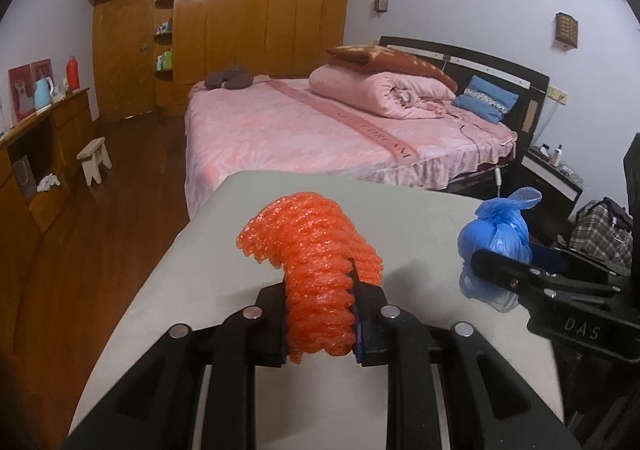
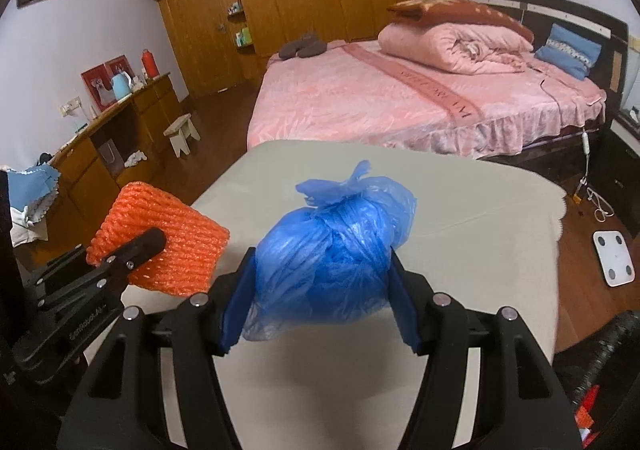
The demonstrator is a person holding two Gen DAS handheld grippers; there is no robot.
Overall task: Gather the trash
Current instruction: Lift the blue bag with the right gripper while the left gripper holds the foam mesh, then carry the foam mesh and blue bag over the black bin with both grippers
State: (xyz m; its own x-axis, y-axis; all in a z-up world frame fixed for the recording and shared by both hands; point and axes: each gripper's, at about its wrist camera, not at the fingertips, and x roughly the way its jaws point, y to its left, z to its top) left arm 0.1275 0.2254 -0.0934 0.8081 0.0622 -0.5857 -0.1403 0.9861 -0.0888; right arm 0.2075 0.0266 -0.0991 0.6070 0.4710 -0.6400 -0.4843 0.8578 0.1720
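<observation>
Orange foam net (image 1: 316,270) pinched in left tongs (image 1: 320,314) — one knotted blue bag (image 2: 332,250) clamped in right tongs (image 2: 320,306)

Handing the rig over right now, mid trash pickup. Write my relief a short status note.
Left gripper: shut on the orange foam net, held above the table.
Right gripper: shut on the knotted blue plastic bag, also off the tabletop.
Done: both pieces picked up; the visible tabletop shows no other trash.
Left: carry both to a bin; none is in view, so locate it first.
</observation>
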